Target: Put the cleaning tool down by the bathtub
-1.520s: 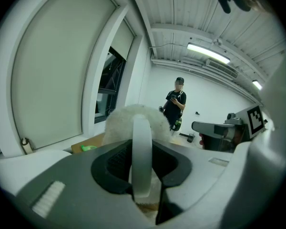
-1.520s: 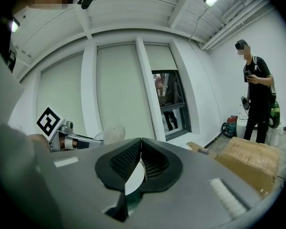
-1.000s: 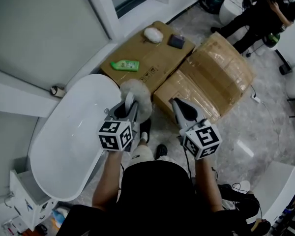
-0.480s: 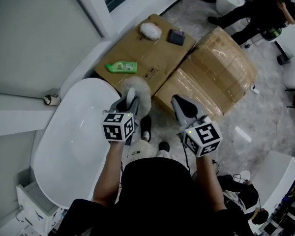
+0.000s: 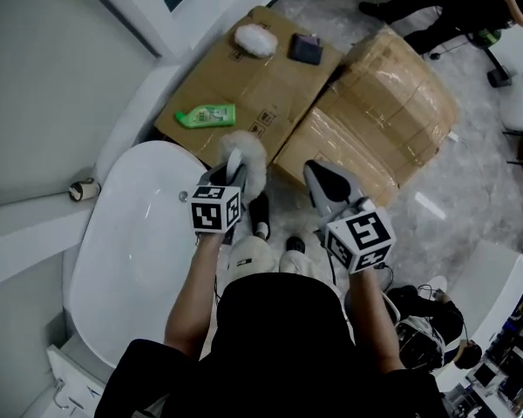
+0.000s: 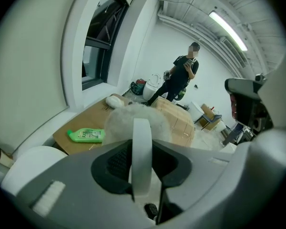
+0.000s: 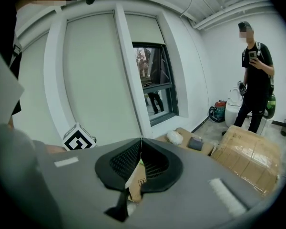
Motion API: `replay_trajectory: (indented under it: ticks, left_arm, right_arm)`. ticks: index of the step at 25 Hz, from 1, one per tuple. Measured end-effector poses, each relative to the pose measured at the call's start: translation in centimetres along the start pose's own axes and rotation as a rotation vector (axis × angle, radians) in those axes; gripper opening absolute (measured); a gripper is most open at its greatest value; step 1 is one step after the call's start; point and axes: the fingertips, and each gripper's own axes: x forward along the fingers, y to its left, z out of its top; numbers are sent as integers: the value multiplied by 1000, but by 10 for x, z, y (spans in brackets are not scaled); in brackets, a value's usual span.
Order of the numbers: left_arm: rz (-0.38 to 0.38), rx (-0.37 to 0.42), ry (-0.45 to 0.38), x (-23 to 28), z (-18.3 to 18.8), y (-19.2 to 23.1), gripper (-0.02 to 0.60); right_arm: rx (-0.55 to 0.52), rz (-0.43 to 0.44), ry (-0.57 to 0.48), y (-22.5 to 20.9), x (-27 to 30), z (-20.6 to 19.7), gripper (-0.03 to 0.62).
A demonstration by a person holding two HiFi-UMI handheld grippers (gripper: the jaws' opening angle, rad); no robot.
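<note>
Grey left gripper (image 5: 229, 174) partly hides the fluffy cleaning tool (image 6: 121, 123).

Bathtub (image 5: 131, 259) left, two cartons ahead.
On the flat carton (image 5: 261, 85): bottle (image 5: 206, 114) nearest the bathtub, pad (image 5: 254, 40) and pouch (image 5: 305, 48) at its far end; taller carton (image 5: 392, 111) just right; cleaning tool (image 5: 248, 159) above the gap between bathtub and flat carton.

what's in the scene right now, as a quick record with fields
left gripper: shut on the handle of the fluffy cleaning tool
right gripper: shut, nothing between its jaws
bathtub: white, at the left gripper's side
flat cardboard box: bears a green bottle, a white fluffy pad and a dark pouch
tool set down: not yet
</note>
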Motion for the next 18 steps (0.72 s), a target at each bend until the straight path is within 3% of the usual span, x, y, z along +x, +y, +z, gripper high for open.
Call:
replay_trajectory:
  ticks: [18]
  left_arm:
    - [-45,50,178,105,-5,50,91]
  right_arm:
    - [77,-55,74,-32,68,-12,9]
